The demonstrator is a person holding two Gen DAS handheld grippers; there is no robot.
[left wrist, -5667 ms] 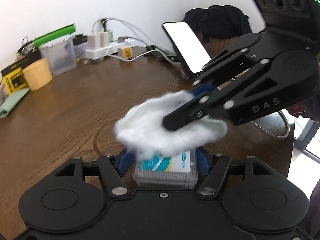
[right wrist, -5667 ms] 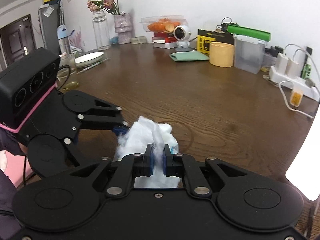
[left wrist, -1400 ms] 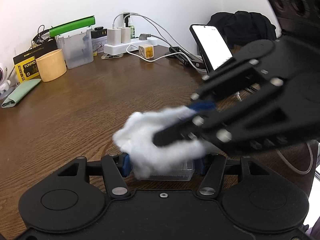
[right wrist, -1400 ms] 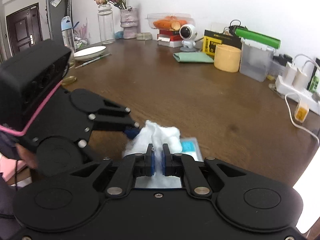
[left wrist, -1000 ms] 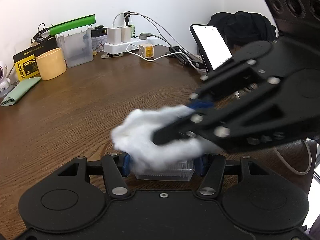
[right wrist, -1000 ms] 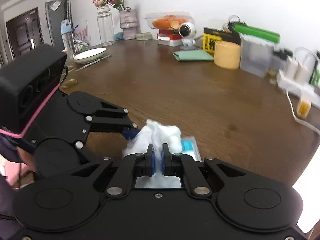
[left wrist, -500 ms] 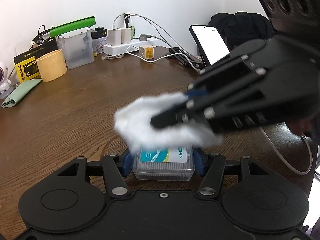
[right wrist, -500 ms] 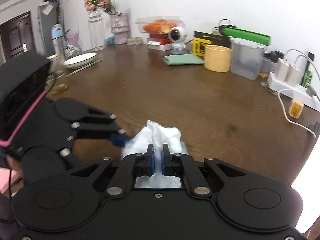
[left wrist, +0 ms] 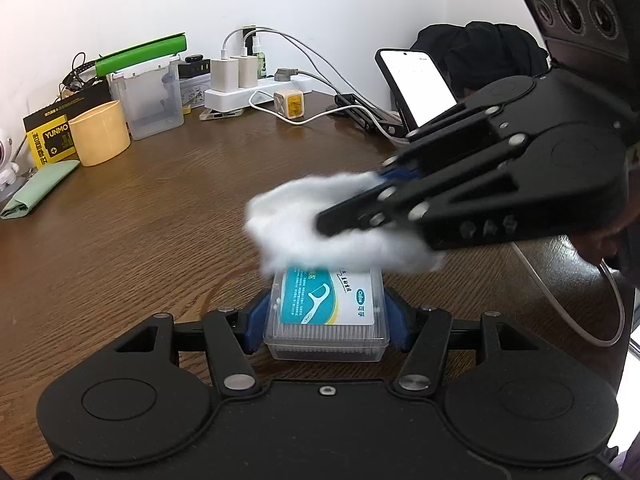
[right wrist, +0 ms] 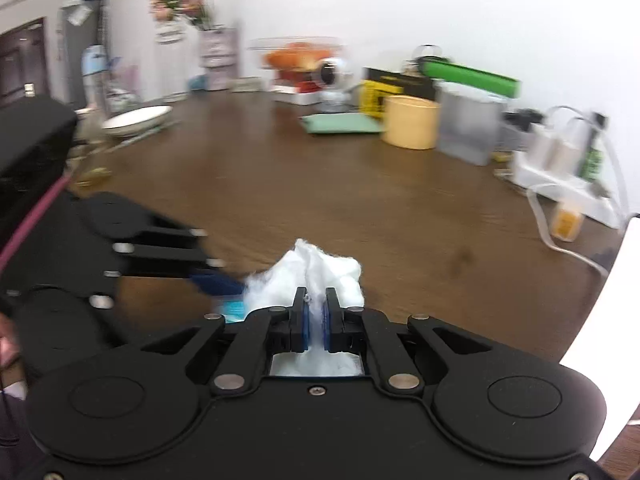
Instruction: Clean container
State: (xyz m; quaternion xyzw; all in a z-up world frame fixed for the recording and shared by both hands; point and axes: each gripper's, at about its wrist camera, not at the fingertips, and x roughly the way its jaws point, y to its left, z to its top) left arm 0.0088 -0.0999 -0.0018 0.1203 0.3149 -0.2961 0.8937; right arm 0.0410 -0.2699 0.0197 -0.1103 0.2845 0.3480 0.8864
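With the left gripper (left wrist: 326,316) clamped on the clear container (left wrist: 326,320) resting on the table (left wrist: 160,216), the right gripper (right wrist: 314,316), pinching the cotton wad (left wrist: 320,224) over the container's far edge, should press down lightly and sweep the whole lid.

cotton wad (left wrist: 320,224) over container (left wrist: 326,320), on table (left wrist: 160,216)

My left gripper (left wrist: 326,316) sits low and level, blue pads (left wrist: 256,322) squeezed against both sides of the clear container (left wrist: 326,320). My right gripper (right wrist: 314,314) comes in from the right (blurry in both views), jaws nearly together and pinching the white cotton wad (left wrist: 320,220), tips angled down over the container's far edge
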